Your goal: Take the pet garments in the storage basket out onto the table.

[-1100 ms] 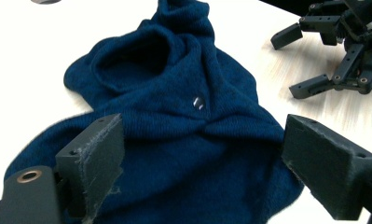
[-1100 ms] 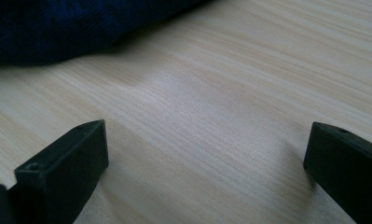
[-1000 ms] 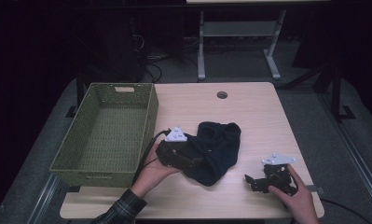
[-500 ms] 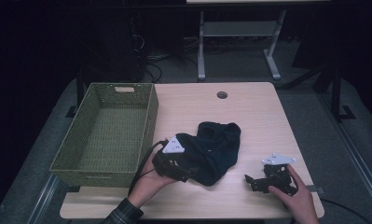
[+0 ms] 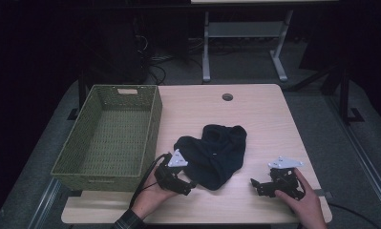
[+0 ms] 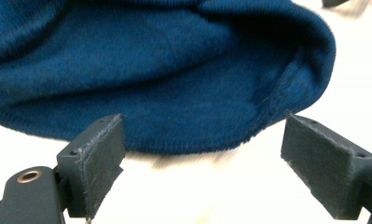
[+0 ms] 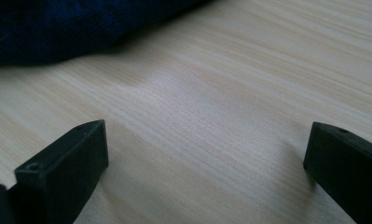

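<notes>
Blue garment [image 6: 174,79] just beyond spread left tongs [image 6: 202,172], perhaps touching

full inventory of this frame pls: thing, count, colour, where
basket: 1, green woven, left part of the table, nothing in it
cloth: 1, dark blue, crumpled, middle of the table near the front
table: 1, light wood, round hole near its far edge
left gripper: 1, black, open, at the cloth's near left edge; jaws wide either side of the hem in its own view
right gripper: 1, black, open, on bare table right of the cloth
hands: 2, one holding each gripper, front edge
</notes>
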Tool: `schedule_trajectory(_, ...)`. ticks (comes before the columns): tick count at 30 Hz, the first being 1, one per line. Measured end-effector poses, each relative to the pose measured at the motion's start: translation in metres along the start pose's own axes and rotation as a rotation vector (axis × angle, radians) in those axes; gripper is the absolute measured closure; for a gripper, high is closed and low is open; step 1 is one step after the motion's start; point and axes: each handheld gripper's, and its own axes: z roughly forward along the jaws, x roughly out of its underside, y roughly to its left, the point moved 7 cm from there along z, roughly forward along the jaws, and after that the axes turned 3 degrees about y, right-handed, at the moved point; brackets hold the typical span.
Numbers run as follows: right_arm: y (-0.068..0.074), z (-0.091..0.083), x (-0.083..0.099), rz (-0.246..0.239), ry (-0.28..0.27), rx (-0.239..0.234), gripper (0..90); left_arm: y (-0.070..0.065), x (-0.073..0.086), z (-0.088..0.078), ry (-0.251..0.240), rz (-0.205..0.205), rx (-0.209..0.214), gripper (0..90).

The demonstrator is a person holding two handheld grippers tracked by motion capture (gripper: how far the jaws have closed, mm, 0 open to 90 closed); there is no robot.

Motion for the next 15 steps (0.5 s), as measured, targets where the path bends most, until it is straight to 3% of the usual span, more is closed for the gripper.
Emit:
schedule_trajectory(5,0.0,0.0,0.0,0.0,0.0,0.0,0.0,-0.003,0.004,0.006,0.03,0.021,-0.005,13.2)
schedule_trajectory(15,0.0,0.0,0.0,0.001,0.0,0.0,0.0,-0.002,0.01,0.014,0.04,0.025,-0.032,13.1)
